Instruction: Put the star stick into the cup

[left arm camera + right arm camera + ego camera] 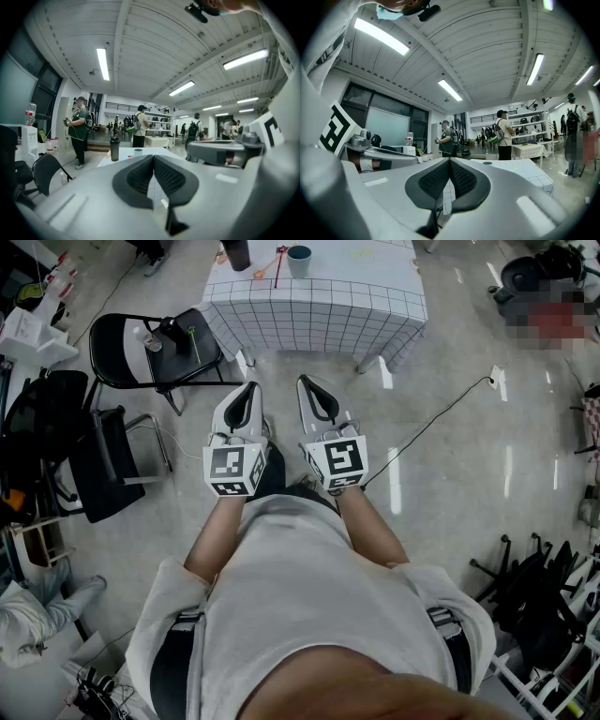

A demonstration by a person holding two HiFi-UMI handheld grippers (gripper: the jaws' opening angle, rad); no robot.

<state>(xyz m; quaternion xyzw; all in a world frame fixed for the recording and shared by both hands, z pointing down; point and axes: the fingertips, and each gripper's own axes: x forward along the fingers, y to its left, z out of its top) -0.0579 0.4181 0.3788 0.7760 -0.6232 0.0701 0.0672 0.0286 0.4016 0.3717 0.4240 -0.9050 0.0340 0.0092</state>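
The table [314, 310] sat top centre, well apart from the left gripper [253, 385] and right gripper [302, 381], both closed on nothing mid-frame. Its cup [299, 261] stood beside the stick [277, 268]; arriving unopened, jaws might knock the stick away.

1. A table [319, 315] with a checked cloth stands well ahead of the left gripper [251, 390] and the right gripper [305, 385].
2. A dark bottle [236, 251] stands on that table.
3. A black chair [206, 357] is ahead, left of the left gripper, with a small bottle [147, 339] on its seat.
4. A black cable [422, 432] lies on the floor, right of the right gripper.
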